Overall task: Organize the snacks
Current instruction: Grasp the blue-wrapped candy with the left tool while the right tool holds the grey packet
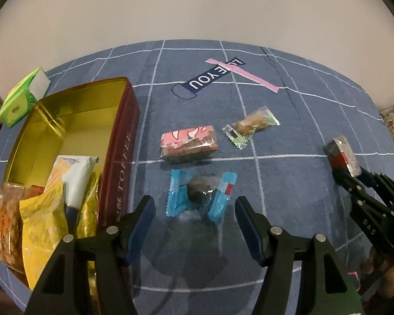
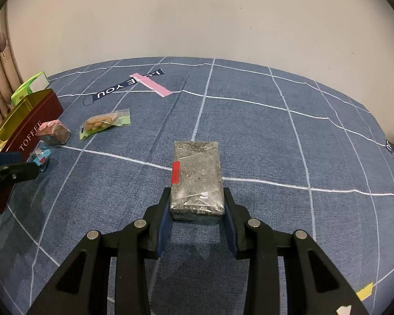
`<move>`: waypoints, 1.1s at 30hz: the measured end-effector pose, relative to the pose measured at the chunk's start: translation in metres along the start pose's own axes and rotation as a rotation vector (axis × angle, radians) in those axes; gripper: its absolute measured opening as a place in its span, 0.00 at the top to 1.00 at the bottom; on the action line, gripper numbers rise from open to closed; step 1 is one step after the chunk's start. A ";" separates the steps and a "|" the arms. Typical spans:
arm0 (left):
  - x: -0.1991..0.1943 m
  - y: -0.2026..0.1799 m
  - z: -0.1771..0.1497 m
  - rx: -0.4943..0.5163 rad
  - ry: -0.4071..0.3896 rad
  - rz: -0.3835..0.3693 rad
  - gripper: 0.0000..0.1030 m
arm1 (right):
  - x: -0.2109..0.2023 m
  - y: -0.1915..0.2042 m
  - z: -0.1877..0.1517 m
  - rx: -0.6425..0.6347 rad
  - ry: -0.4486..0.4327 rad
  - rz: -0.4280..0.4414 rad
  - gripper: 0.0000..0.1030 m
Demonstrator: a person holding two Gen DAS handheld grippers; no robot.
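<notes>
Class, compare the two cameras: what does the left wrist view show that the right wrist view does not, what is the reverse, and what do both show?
Left wrist only: the tin's gold interior with packets piled at its near end.
Right wrist only: the right gripper seen closely, closed on a grey wrapped block, and a curtain.
Both: the blue-wrapped snack, pink-wrapped snack, clear-wrapped biscuit and green box.

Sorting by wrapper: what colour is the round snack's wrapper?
Light blue wrapper with a red patch; clearest in the left wrist view.

"TOFFEE" runs along the red side of the tin (image 2: 36, 128). "YOU" shows on a navy label (image 1: 210, 77) lying on the blue cloth (image 2: 275, 144).
</notes>
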State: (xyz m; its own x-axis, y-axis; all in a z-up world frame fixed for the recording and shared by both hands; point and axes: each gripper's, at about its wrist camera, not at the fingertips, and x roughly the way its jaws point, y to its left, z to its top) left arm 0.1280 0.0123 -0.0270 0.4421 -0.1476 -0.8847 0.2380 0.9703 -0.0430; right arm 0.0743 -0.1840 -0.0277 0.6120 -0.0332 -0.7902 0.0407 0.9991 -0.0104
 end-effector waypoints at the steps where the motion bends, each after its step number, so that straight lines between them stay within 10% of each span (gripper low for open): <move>1: 0.002 0.000 0.001 0.002 0.006 -0.002 0.37 | 0.000 0.000 0.000 0.000 0.000 0.000 0.68; 26: 0.015 -0.012 0.007 0.066 0.009 0.045 0.41 | 0.000 0.000 0.000 0.000 -0.001 -0.001 0.67; 33: 0.022 -0.015 0.008 0.062 0.030 0.037 0.56 | 0.000 0.000 -0.001 0.000 -0.001 -0.001 0.67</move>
State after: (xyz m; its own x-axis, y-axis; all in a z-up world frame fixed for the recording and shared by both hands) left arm 0.1416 -0.0072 -0.0421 0.4255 -0.1056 -0.8988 0.2760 0.9610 0.0178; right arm 0.0738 -0.1838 -0.0279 0.6125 -0.0346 -0.7897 0.0419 0.9991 -0.0113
